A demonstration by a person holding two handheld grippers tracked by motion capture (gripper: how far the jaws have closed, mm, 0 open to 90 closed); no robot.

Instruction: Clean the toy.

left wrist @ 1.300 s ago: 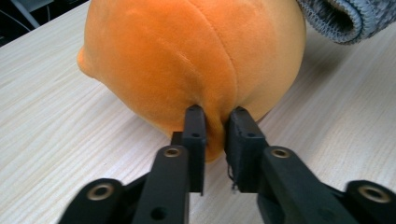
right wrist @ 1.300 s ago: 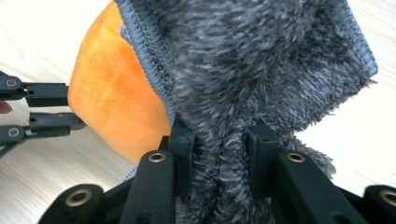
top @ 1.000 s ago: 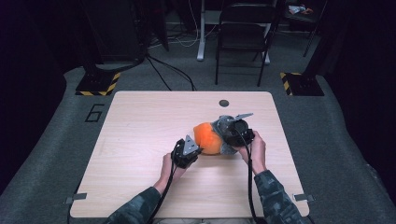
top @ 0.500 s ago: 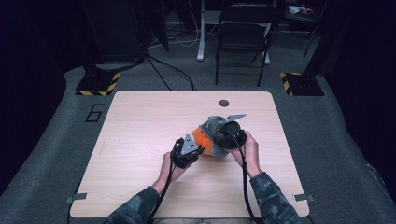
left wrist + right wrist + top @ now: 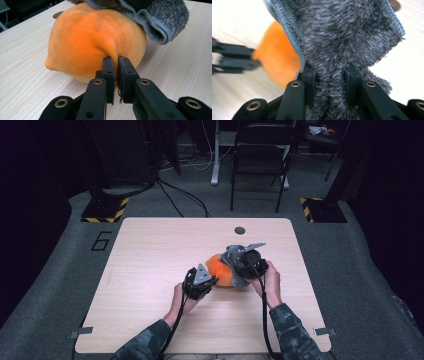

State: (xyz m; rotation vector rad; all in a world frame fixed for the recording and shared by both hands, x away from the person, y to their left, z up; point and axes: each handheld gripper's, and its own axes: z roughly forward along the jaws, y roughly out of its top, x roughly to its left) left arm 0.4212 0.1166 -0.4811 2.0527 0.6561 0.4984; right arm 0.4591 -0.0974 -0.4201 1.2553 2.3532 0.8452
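An orange plush toy lies near the middle of the wooden table. A grey fuzzy cloth is draped over its far side. My left gripper is at the toy's near left. In the left gripper view its jaws pinch a small fold of the orange plush, under the grey cloth. My right gripper is on the toy's right. It is shut on a bunched fold of the grey cloth, with the orange plush behind.
A round dark grommet sits in the table's far edge. A folding chair and cables stand on the floor beyond. Yellow-black striped bases flank the table's far corners. A "6" is marked on the floor.
The right gripper and the grey cloth have shifted slightly over the orange plush. The left gripper has kept still on its fold.
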